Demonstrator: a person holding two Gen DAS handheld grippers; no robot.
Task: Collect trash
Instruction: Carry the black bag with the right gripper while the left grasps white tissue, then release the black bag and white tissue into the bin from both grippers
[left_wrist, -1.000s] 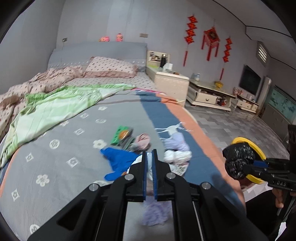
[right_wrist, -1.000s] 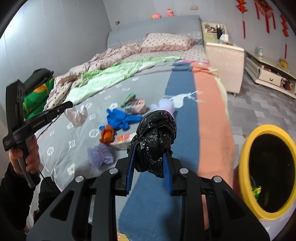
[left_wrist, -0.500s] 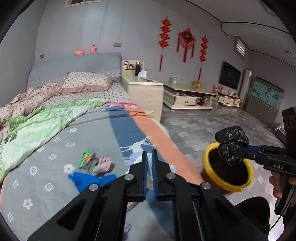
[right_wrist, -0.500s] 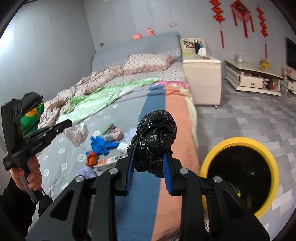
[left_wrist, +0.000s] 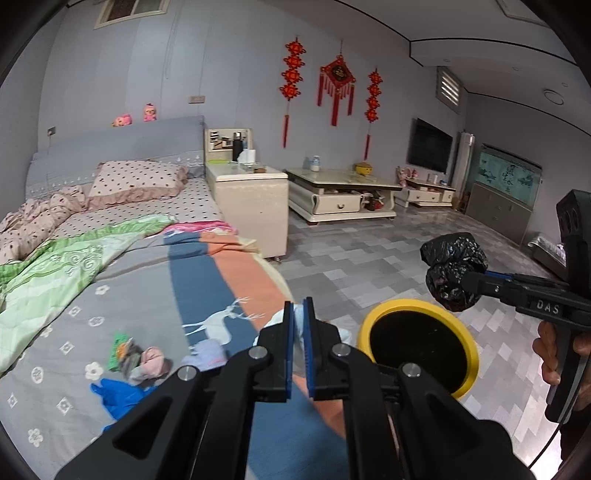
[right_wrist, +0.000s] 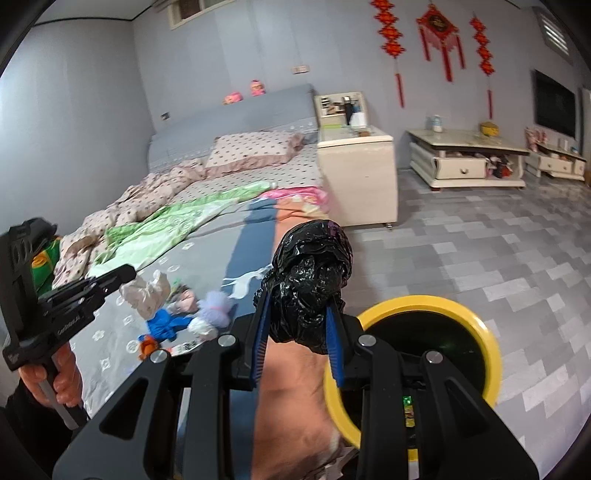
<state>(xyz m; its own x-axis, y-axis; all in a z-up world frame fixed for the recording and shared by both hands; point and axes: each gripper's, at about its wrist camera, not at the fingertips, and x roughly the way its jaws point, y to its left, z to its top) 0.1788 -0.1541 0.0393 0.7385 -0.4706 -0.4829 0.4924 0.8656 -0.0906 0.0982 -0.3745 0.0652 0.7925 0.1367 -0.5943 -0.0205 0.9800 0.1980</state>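
Clamping the crumpled black bag (right_wrist: 310, 291), my right gripper (right_wrist: 297, 336) has swung from the bed (left_wrist: 147, 295) toward the yellow-rimmed bin (right_wrist: 476, 325); my left gripper (left_wrist: 300, 347) stays closed, empty. Only the right view shows the bed's litter pile (right_wrist: 177, 314) whole.

Both wrist fisheyes look forward and downward along their own tongs, sharing the bed (left_wrist: 155, 302) at left and the yellow-rimmed bin (right_wrist: 491, 347) lower right.

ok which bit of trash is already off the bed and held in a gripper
The crumpled black plastic bag. It is clamped in the right gripper beside the yellow-rimmed bin, while the blue glove, purple wad and other scraps lie on the bed.
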